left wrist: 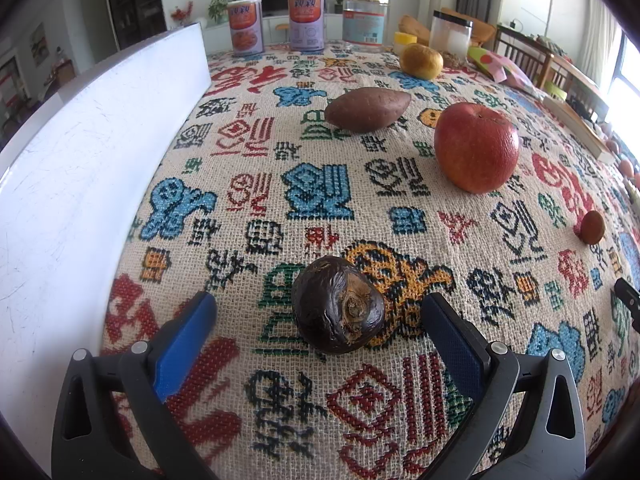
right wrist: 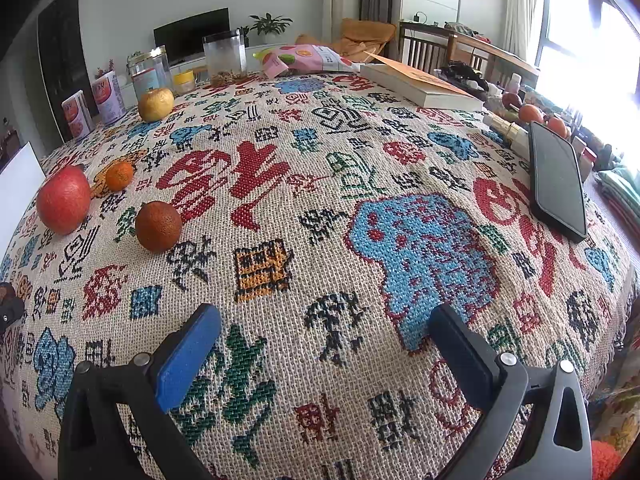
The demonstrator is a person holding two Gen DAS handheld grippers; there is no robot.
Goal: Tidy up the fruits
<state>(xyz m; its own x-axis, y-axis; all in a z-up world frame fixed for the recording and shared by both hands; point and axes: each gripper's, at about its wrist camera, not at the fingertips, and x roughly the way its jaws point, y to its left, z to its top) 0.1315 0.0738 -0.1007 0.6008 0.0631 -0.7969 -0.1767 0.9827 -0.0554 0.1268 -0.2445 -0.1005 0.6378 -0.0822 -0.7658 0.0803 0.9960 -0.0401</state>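
Observation:
In the left wrist view, a dark wrinkled fruit (left wrist: 338,306) lies on the patterned tablecloth between the fingers of my open left gripper (left wrist: 318,312), with gaps on both sides. Beyond it lie a sweet potato (left wrist: 367,109), a red apple (left wrist: 476,147), a yellow fruit (left wrist: 421,61) and a small brown fruit (left wrist: 592,227). A white tray (left wrist: 72,184) runs along the left. My right gripper (right wrist: 326,322) is open and empty over bare cloth. In the right wrist view I see the apple (right wrist: 63,199), a brownish orange (right wrist: 158,220), a small tangerine (right wrist: 119,176) and the yellow fruit (right wrist: 155,104).
Cans (left wrist: 306,21) and jars (left wrist: 365,17) stand along the table's far edge. A phone (right wrist: 557,180), a book (right wrist: 420,83), a snack bag (right wrist: 308,58) and small clutter with tangerines (right wrist: 531,113) occupy the right side.

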